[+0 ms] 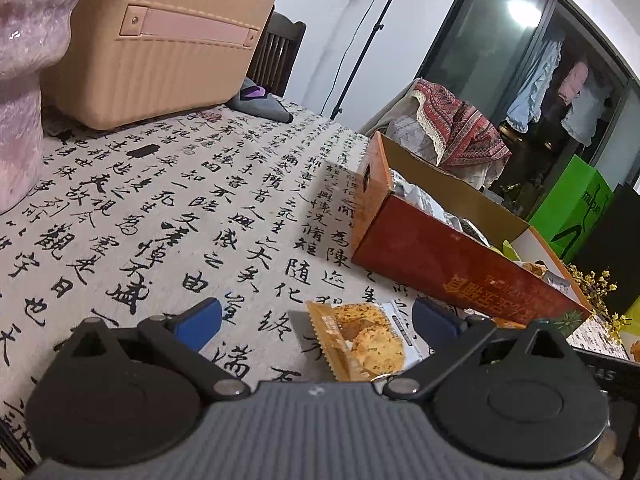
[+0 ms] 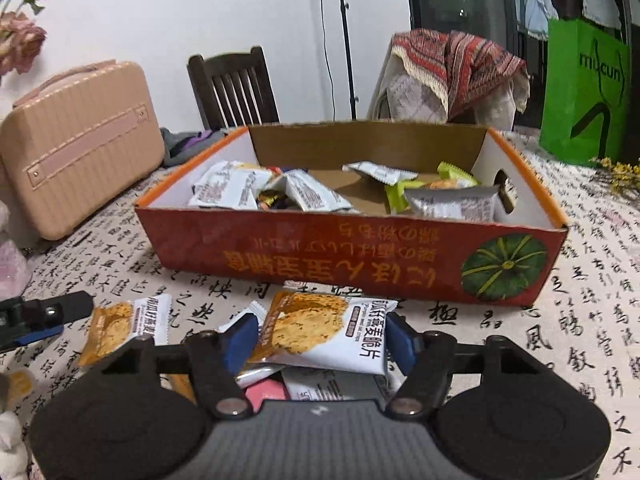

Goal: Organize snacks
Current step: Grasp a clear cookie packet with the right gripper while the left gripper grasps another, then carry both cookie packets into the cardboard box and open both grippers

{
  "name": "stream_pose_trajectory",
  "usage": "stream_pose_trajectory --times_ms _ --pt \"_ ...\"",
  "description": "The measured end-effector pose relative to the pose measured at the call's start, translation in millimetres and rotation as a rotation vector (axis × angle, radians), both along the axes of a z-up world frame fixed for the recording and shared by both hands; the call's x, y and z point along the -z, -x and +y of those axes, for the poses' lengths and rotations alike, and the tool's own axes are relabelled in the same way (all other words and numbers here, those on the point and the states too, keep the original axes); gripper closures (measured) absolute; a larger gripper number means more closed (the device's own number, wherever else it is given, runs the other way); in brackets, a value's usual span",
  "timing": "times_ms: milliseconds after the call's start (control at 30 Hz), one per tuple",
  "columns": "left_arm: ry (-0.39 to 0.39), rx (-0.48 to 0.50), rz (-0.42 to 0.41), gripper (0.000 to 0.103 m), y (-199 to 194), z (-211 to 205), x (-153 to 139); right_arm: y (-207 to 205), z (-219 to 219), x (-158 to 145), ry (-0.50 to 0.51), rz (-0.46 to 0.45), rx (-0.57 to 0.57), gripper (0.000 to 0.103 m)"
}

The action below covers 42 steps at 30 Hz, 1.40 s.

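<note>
Calligraphy tablecloth (image 2: 560,320), snack box (image 2: 320,248) (orange), perhaps loose wrappers (image 2: 256,372) beneath cracker packet (image 2: 320,332)

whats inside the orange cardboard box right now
The orange box holds loose snack packets: white ones, a green one, a silver one. Bare cardboard shows mid-floor. Anything under the packets or close behind the front wall is hidden.

Right gripper (image 2: 320,338) low centre, blue pads either side of a cracker packet (image 2: 320,330), w/ more packets beneath. Red cardboard box (image 2: 352,256) mid-frame, packets inside. Pink case (image 2: 76,144) left.
</note>
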State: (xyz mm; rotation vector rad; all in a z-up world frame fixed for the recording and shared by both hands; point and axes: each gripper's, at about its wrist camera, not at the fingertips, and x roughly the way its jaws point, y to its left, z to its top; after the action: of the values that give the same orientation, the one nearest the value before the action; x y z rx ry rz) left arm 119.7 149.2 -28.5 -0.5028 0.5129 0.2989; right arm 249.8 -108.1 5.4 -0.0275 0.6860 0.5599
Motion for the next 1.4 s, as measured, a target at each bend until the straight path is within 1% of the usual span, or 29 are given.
stream_pose_trajectory --times_ms 167,300,400,533,600,667,733,767,867,933,1000,1033,1100,1200,1267,1300,1400 --pt "-0.012 -0.001 0.017 0.000 -2 -2 0 7 -28 -9 -0.046 -0.032 0.037 0.035" --pt "-0.086 0.005 0.083 0.000 -9 -14 -3 9 -54 -12 -0.074 -0.059 0.088 0.034" --pt "-0.133 0.023 0.131 0.000 -17 -28 -7 7 -70 -8 -0.094 -0.069 0.134 0.034" --pt "-0.142 0.030 0.174 0.000 -34 -39 -12 2 -82 6 -0.134 -0.054 0.179 0.034" --pt "-0.174 0.018 0.215 0.000 -46 -47 -13 1 -84 10 -0.148 -0.038 0.182 0.034" --pt "-0.212 -0.005 0.261 0.000 -57 -54 -11 1 -85 10 -0.160 -0.049 0.178 0.034" --pt "-0.216 -0.042 0.308 0.000 -66 -56 -4 4 -86 10 -0.164 -0.062 0.175 0.034" --pt "-0.232 -0.056 0.313 0.000 -68 -58 -1 3 -86 11 -0.168 -0.061 0.171 0.034" --pt "-0.282 -0.084 0.314 0.000 -69 -66 4 2 -88 11 -0.184 -0.048 0.162 0.034" --pt "-0.294 -0.091 0.297 0.005 -66 -69 4 3 -89 10 -0.197 -0.046 0.158 0.034" --pt "-0.303 -0.081 0.285 0.023 -63 -73 0 4 -90 10 -0.205 -0.049 0.153 0.034" --pt "-0.304 -0.075 0.285 0.024 -63 -73 -1 4 -89 10 -0.206 -0.051 0.152 0.034" --pt "-0.310 -0.060 0.278 0.030 -61 -75 -2 5 -89 10 -0.206 -0.054 0.150 0.033" --pt "-0.309 -0.051 0.267 0.034 -58 -76 -3 5 -87 10 -0.199 -0.056 0.151 0.033" --pt "-0.304 -0.045 0.260 0.034 -55 -75 -4 5 -86 10 -0.195 -0.057 0.150 0.033" --pt "-0.308 -0.040 0.257 0.037 -54 -75 -5 6 -86 10 -0.193 -0.059 0.150 0.034" --pt "-0.305 -0.020 0.213 0.037 -44 -76 -14 9 -84 7 -0.184 -0.085 0.150 0.034"
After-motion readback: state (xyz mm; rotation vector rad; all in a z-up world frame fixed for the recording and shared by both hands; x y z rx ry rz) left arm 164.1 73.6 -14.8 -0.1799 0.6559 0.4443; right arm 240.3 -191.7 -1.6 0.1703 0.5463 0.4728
